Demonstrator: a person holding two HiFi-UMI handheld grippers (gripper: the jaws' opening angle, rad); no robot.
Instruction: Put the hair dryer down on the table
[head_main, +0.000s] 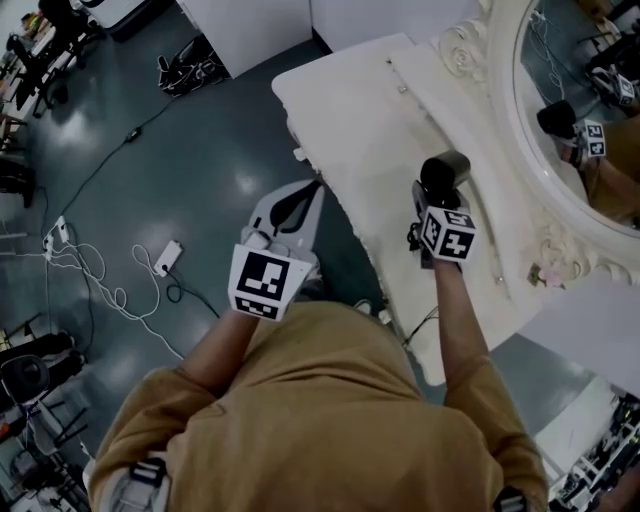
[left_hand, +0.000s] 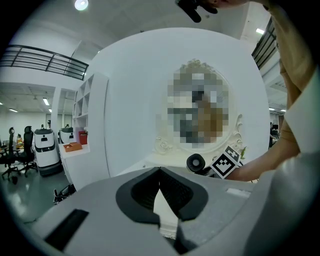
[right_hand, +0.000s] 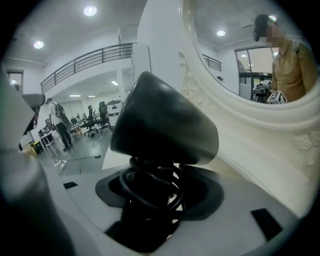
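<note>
In the head view a black hair dryer (head_main: 445, 172) hangs just over the white dressing table (head_main: 360, 130). My right gripper (head_main: 430, 200) is shut on its handle. The right gripper view shows the dryer's dark head (right_hand: 165, 125) above my right gripper (right_hand: 157, 187), with a coiled black cord wound round the handle between the jaws. My left gripper (head_main: 300, 200) hovers at the table's near-left edge, over the floor, and its jaws meet at the tips with nothing in them. The left gripper view looks past my left gripper (left_hand: 160, 172) to the dryer (left_hand: 196, 162) in front of the mirror.
An oval mirror in an ornate white frame (head_main: 500, 120) stands along the table's right side. A small pink item (head_main: 550, 275) lies by its base. On the grey floor to the left lie a power strip (head_main: 168, 257) and loose white cables (head_main: 100, 280). White panels stand at the far end.
</note>
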